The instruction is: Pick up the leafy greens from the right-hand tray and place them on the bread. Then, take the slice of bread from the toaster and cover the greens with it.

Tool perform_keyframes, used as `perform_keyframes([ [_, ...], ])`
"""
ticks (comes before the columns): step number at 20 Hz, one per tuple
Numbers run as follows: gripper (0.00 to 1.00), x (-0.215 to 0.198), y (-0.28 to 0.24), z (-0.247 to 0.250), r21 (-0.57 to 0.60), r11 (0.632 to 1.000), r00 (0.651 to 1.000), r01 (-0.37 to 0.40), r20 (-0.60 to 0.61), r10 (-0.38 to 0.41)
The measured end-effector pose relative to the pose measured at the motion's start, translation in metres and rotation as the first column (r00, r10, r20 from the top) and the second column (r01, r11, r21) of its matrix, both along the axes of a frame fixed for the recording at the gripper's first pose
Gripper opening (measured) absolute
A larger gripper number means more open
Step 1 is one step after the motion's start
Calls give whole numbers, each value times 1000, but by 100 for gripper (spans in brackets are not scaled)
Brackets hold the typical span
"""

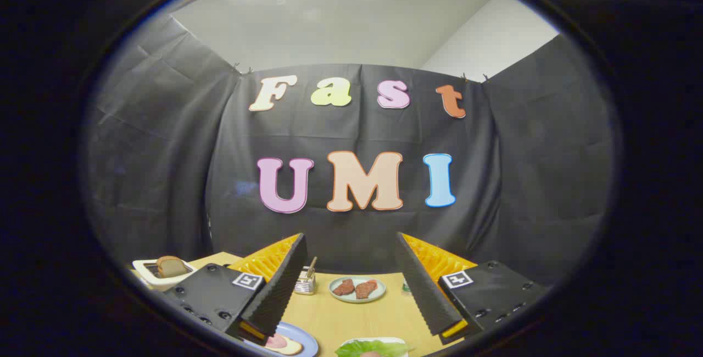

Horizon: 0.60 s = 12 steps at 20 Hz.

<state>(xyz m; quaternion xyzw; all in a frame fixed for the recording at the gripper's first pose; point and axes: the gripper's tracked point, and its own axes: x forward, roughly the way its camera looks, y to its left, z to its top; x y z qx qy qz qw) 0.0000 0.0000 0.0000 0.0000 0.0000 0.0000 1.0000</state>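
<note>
While the gripper (351, 285) is hovering w/ fingers wide apart, holding nothing, toast (170, 265) is sticking up from the toaster (144, 270) at the table's (340, 313) far-left corner. Bread (283, 344) is lying on a blue plate (308, 342) by the near edge, under the left finger. Greens (370, 347) are sitting just right of it, below & between the fingers; prob. light, floppy, so pinch a leaf edge.

Gripper (351, 283) jaws wide apart, empty
</note>
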Motion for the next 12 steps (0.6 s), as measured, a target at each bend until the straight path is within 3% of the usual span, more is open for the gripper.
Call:
perform_keyframes([
  [12, 100, 2, -4, 7, 1, 1000, 1000, -1, 1, 1],
])
